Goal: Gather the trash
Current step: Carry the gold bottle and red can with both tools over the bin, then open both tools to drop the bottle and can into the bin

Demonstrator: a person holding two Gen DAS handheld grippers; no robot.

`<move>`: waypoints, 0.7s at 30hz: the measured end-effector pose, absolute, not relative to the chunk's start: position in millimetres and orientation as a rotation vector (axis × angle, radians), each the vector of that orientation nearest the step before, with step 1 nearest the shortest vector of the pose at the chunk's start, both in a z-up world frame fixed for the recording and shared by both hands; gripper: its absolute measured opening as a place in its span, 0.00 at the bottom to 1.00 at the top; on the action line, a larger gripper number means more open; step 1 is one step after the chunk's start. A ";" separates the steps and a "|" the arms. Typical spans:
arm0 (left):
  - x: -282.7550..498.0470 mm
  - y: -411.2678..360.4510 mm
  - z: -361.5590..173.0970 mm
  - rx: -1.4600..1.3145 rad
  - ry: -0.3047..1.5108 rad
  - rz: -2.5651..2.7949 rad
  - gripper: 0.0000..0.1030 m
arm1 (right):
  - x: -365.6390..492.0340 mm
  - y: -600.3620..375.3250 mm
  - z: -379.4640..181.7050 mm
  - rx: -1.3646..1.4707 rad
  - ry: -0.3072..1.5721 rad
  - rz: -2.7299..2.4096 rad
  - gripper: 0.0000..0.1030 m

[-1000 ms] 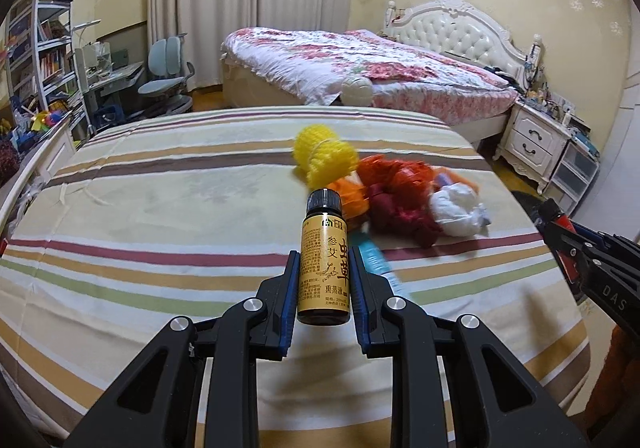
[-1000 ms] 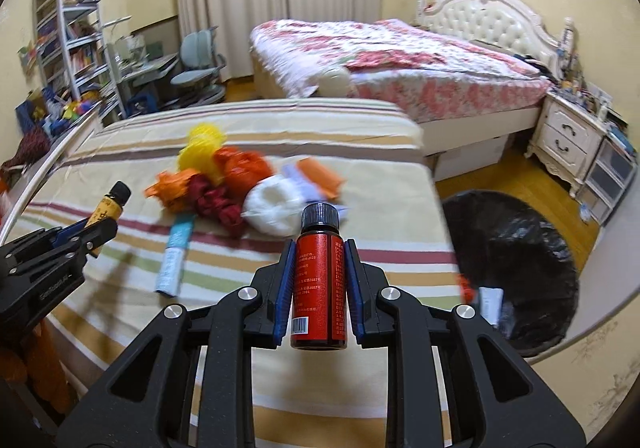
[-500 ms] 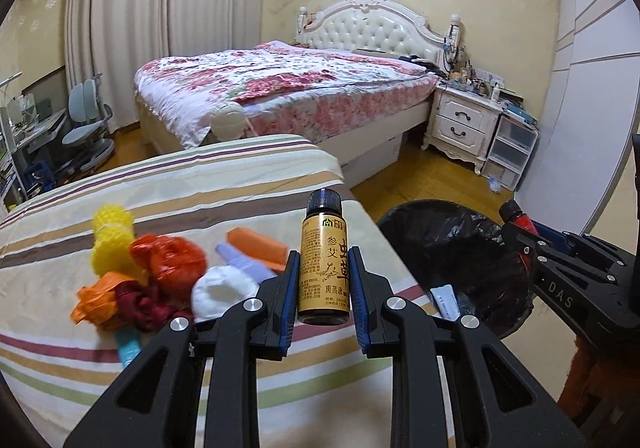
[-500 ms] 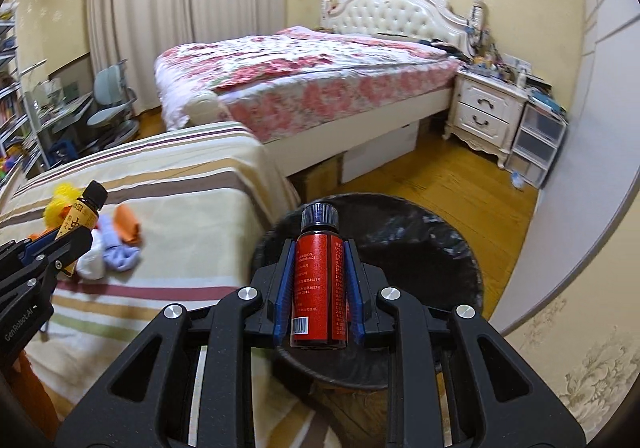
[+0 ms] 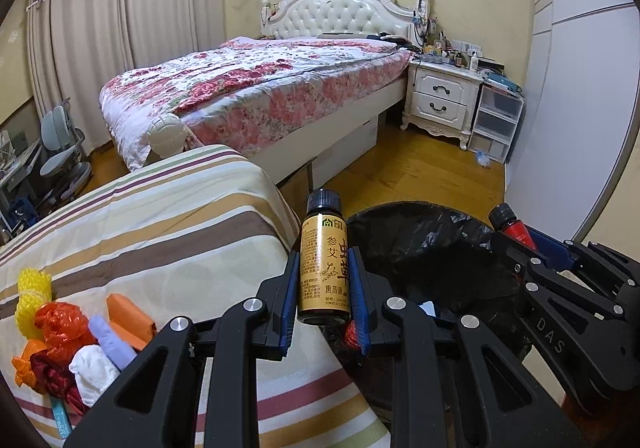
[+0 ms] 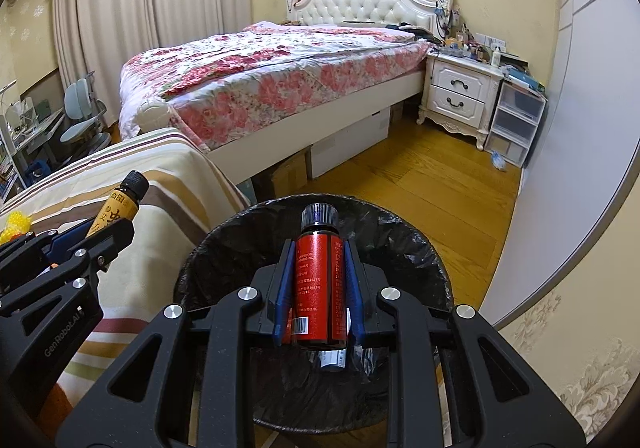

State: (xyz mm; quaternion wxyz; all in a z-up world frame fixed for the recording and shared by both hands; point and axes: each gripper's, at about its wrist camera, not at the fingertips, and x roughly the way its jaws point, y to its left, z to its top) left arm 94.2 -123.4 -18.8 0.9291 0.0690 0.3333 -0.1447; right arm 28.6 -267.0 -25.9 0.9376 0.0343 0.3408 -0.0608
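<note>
My left gripper (image 5: pixel 323 280) is shut on a small gold-labelled bottle (image 5: pixel 324 268) with a black cap, held upright over the striped bed's right edge beside the bin. My right gripper (image 6: pixel 318 280) is shut on a red-labelled bottle (image 6: pixel 318 288), held over the open black-lined trash bin (image 6: pixel 416 248). The bin (image 5: pixel 420 248) holds some trash at its bottom. In the left wrist view the right gripper (image 5: pixel 516 244) and its red bottle (image 5: pixel 514 226) show at the right. A heap of crumpled trash (image 5: pixel 76 344) in yellow, orange, red and white lies on the striped bed (image 5: pixel 160 224).
A floral-covered bed (image 6: pixel 280 64) with a white headboard stands behind. A white nightstand (image 6: pixel 460 88) and clear drawers (image 6: pixel 516 120) sit at the right wall. Wooden floor (image 6: pixel 420 176) lies between bed and bin. A desk chair (image 5: pixel 64 152) is far left.
Both grippers swung right from over the striped bed to the bin, each keeping its bottle. The trash heap slid to the left edge of the left wrist view.
</note>
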 end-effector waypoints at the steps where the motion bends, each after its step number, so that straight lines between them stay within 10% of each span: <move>1: 95.7 -126.3 -20.0 0.150 0.683 -0.296 0.24 | 29.0 -269.0 -26.9 0.074 0.697 -0.127 0.23; 5: 102.2 -136.3 -26.4 0.182 0.700 -0.300 0.24 | 35.9 -275.8 -30.0 0.080 0.710 -0.130 0.23; 14: 102.4 -134.2 -26.3 0.185 0.684 -0.266 0.69 | 36.5 -281.5 -29.7 0.100 0.699 -0.163 0.37; 21: 96.4 -120.0 -18.9 0.171 0.686 -0.231 0.71 | 31.2 -280.8 -26.0 0.097 0.699 -0.166 0.42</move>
